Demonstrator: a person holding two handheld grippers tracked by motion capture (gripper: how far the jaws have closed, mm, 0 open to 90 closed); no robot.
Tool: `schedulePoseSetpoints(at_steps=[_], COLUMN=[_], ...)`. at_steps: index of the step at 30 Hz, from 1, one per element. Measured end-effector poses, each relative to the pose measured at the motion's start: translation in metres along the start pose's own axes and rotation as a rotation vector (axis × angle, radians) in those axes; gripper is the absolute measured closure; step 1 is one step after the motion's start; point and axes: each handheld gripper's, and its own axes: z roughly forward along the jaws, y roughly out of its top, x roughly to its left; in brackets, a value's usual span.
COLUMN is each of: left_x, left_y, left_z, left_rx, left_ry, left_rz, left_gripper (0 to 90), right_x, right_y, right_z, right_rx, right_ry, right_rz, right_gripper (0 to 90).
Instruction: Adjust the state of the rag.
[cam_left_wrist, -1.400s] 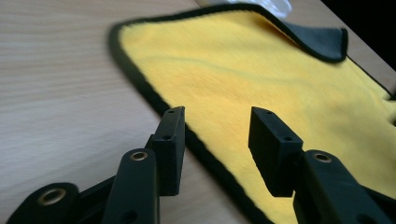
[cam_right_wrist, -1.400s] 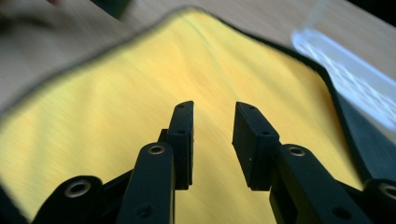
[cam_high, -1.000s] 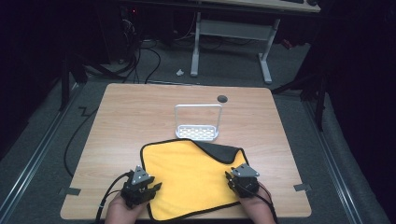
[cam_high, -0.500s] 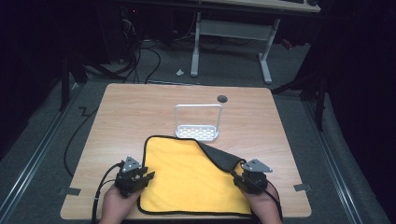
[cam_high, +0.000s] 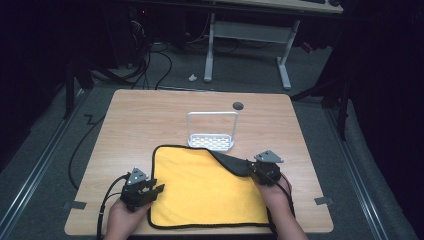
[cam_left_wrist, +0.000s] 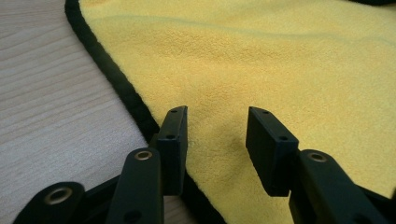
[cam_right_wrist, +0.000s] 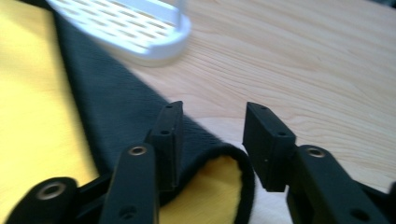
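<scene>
Yellow microfibre cloth being spread; folded-over corner is straddled by wide right claw, pinching needed; left claw wide, empty.

Dim room, grey carpet floor; white-legged desk behind, black cables trailing, light wooden table

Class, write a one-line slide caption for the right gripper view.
Open right gripper over the yellow cloth's folded dark corner, white rack beyond.

Bare table lies open left, right and behind the cloth; a white rack blocks its far edge.
</scene>
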Motion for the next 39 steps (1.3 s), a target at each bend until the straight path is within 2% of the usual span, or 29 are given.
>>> schedulePoseSetpoints(at_steps=[1,3,5,6,7,8,9,10,13,14,16,19,21,22,23,24,25,26,29,30,32,33,34,35,37,38,39], left_x=[0.000,0.000,-0.001,-0.001,-0.001,0.000,0.000,-0.001,0.000,0.000,0.001,0.000,0.000,-0.001,-0.001,-0.001,-0.001,-0.001,-0.001,-0.003,-0.005,-0.007,-0.011,-0.011,-0.015,-0.015,-0.015], left_y=[0.000,0.000,0.000,0.000,0.000,-0.001,-0.001,-0.001,-0.002,-0.002,-0.004,-0.005,-0.006,-0.006,-0.006,-0.006,-0.006,-0.006,-0.005,-0.004,-0.004,-0.003,-0.003,-0.003,-0.002,-0.002,-0.002], left_z=[0.000,0.000,0.000,0.000,0.000,0.000,0.000,0.000,-0.001,-0.002,-0.004,-0.006,-0.007,-0.007,-0.007,-0.007,-0.007,-0.007,-0.007,-0.007,-0.005,-0.004,-0.001,-0.001,0.000,0.000,0.000], left_rx=[-0.002,-0.002,-0.003,-0.003,-0.003,-0.004,-0.004,-0.003,-0.004,-0.005,-0.003,0.000,0.003,0.002,0.002,0.003,0.003,0.003,0.000,-0.006,-0.003,0.003,0.008,0.008,0.015,0.015,0.015], left_ry=[-0.002,0.000,0.001,0.002,0.002,0.000,0.000,-0.001,-0.003,-0.003,-0.010,-0.010,-0.010,-0.009,-0.012,-0.013,-0.013,-0.020,-0.030,-0.038,-0.040,-0.038,-0.035,-0.035,-0.037,-0.037,-0.042], left_rz=[-0.002,-0.002,0.000,0.002,0.002,-0.003,-0.003,0.000,-0.004,-0.005,-0.013,-0.009,-0.009,-0.011,-0.014,-0.012,-0.012,-0.017,-0.029,-0.013,0.002,0.013,0.030,0.030,0.042,0.042,0.036], left_gripper=[58.8,58.5,58.1,58.1,58.1,58.1,58.1,58.1,58.1,58.1,57.9,57.6,57.1,57.1,56.6,56.3,55.9,55.5,54.9,54.9,54.7,54.7,54.7,54.7,54.6,54.4,54.4], right_x=[0.004,0.012,0.017,0.022,0.022,0.021,0.021,0.020,0.027,0.027,0.029,0.023,0.009,0.009,-0.008,-0.016,-0.016,-0.028,-0.029,-0.025,-0.020,-0.012,0.000,0.006,0.016,0.016,0.019], right_y=[-0.002,-0.008,-0.012,-0.018,-0.018,-0.022,-0.022,-0.022,-0.026,-0.026,-0.028,-0.013,0.004,0.004,0.021,0.026,0.026,0.033,0.035,0.028,0.021,0.011,-0.007,-0.017,-0.034,-0.034,-0.045], right_z=[-0.006,-0.011,-0.011,-0.003,-0.003,0.008,0.008,0.009,0.003,0.003,-0.015,-0.030,-0.024,-0.024,-0.004,0.006,0.006,0.018,0.015,0.004,-0.001,-0.007,-0.015,-0.018,-0.024,-0.024,-0.027], right_rx=[-0.014,-0.009,0.004,0.042,0.042,0.078,0.078,0.077,0.080,0.080,0.055,-0.032,-0.068,-0.068,-0.047,-0.037,-0.037,-0.014,-0.017,-0.022,-0.011,0.009,0.032,0.046,0.071,0.071,0.103], right_ry=[0.013,0.074,0.088,0.090,0.090,0.102,0.102,0.114,0.112,0.112,0.146,0.103,0.040,0.040,0.002,-0.030,-0.030,-0.055,-0.062,-0.025,-0.008,0.024,0.068,0.087,0.110,0.110,0.108], right_rz=[-0.024,-0.049,-0.066,-0.117,-0.117,-0.105,-0.105,-0.065,-0.104,-0.104,-0.084,-0.070,-0.052,-0.052,-0.002,0.014,0.014,0.056,0.059,0.056,0.049,0.038,0.030,0.024,0.025,0.025,0.012], right_gripper=[55.1,53.3,53.2,53.9,53.9,64.6,64.6,81.6,85.3,85.3,85.2,83.8,81.6,81.6,71.7,68.9,68.9,61.5,60.8,62.3,62.4,62.4,63.1,63.3,63.4,63.4,63.6])
